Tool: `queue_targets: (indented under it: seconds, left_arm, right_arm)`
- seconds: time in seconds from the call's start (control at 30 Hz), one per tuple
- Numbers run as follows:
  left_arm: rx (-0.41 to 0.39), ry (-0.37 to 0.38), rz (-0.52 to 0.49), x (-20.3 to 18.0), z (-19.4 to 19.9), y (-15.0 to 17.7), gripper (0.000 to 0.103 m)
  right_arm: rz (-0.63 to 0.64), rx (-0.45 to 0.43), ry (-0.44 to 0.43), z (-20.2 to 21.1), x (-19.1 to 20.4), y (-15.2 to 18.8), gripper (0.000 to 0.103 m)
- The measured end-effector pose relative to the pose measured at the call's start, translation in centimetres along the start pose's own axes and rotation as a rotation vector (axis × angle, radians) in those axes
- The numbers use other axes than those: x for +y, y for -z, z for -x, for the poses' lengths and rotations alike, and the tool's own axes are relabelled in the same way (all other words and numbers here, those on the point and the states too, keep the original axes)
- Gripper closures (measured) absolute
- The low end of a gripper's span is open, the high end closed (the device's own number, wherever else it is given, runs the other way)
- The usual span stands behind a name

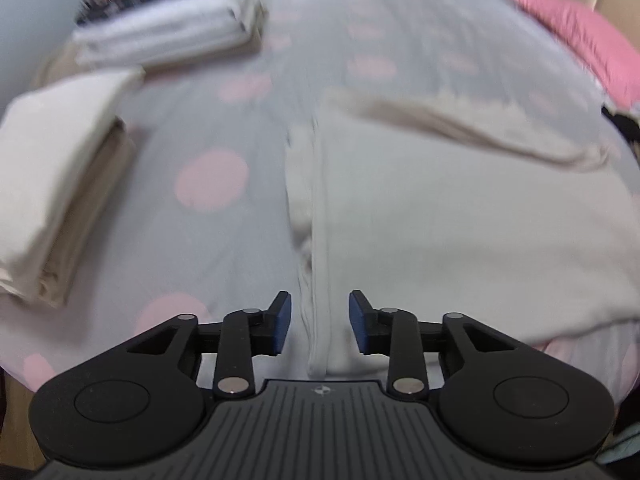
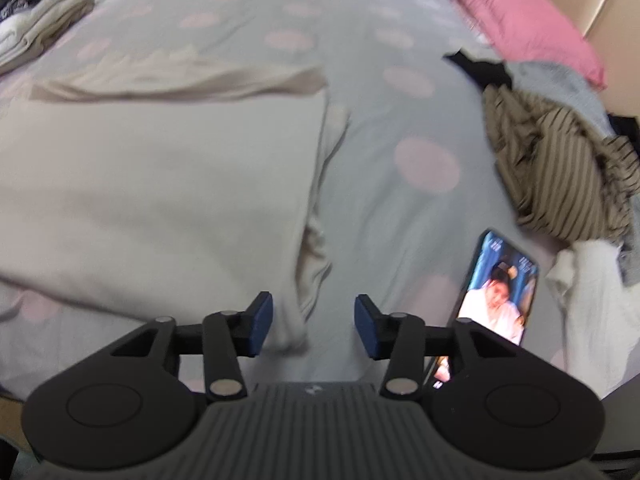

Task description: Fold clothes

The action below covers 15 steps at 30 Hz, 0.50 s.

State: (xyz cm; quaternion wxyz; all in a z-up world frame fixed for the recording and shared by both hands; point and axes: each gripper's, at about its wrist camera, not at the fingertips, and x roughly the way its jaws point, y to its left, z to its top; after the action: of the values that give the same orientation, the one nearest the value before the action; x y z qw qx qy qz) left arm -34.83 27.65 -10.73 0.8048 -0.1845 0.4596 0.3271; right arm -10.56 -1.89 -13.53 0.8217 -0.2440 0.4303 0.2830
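Note:
A cream garment [image 1: 440,220] lies flat and partly folded on the bed, a sleeve laid across its far end. Its folded left edge runs down between the fingers of my left gripper [image 1: 319,322], which stands open just above it, pads clear of the cloth. In the right wrist view the same garment [image 2: 160,184] fills the left half. Its right edge hangs between the blue pads of my right gripper [image 2: 313,326], which is also open and not pressing on it.
The bed sheet [image 1: 224,128] is grey with pink dots. Two folded stacks [image 1: 52,192] [image 1: 168,36] sit at the left. A pink pillow [image 2: 512,12], a heap of striped clothes [image 2: 560,168] and a lit phone [image 2: 496,292] lie at the right.

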Motion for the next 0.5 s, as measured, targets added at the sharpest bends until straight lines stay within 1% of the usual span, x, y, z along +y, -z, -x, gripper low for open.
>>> queue_targets:
  seconds: [0.1, 0.2, 0.3, 0.33, 0.37, 0.43, 0.47, 0.5]
  left_arm:
    - [-0.055, -0.001, -0.019, -0.5, 0.9, -0.6, 0.071]
    - [-0.075, 0.018, -0.056, -1.5, 0.6, -1.6, 0.071]
    - [-0.069, 0.042, -0.082, -2.7, -0.3, -2.6, 0.071]
    - [-0.063, 0.051, -0.087, -3.2, -0.8, -2.9, 0.071]
    - [-0.066, 0.060, -0.093, -3.7, -1.2, -3.2, 0.072]
    - [-0.077, 0.077, -0.112, -4.8, -1.9, -3.8, 0.072]
    - [-0.082, 0.083, -0.125, -5.3, -2.2, -4.1, 0.072]
    - [-0.086, 0.089, -0.137, -5.9, -2.6, -4.4, 0.072]
  right_arm:
    - [0.024, -0.081, 0.040, 1.0, 0.5, -0.4, 0.053]
    - [0.071, -0.142, 0.026, 1.5, 1.7, -1.2, 0.054]
    - [0.120, -0.160, 0.015, 1.4, 3.1, -1.7, 0.063]
    - [0.129, -0.157, 0.014, 1.2, 3.5, -1.9, 0.071]
    - [0.135, -0.153, 0.012, 0.8, 3.8, -2.1, 0.076]
    - [0.139, -0.155, -0.002, 0.3, 4.4, -2.4, 0.078]
    - [0.143, -0.165, -0.012, 0.1, 4.7, -2.5, 0.080]
    - [0.153, -0.178, -0.018, 0.0, 5.0, -2.7, 0.081]
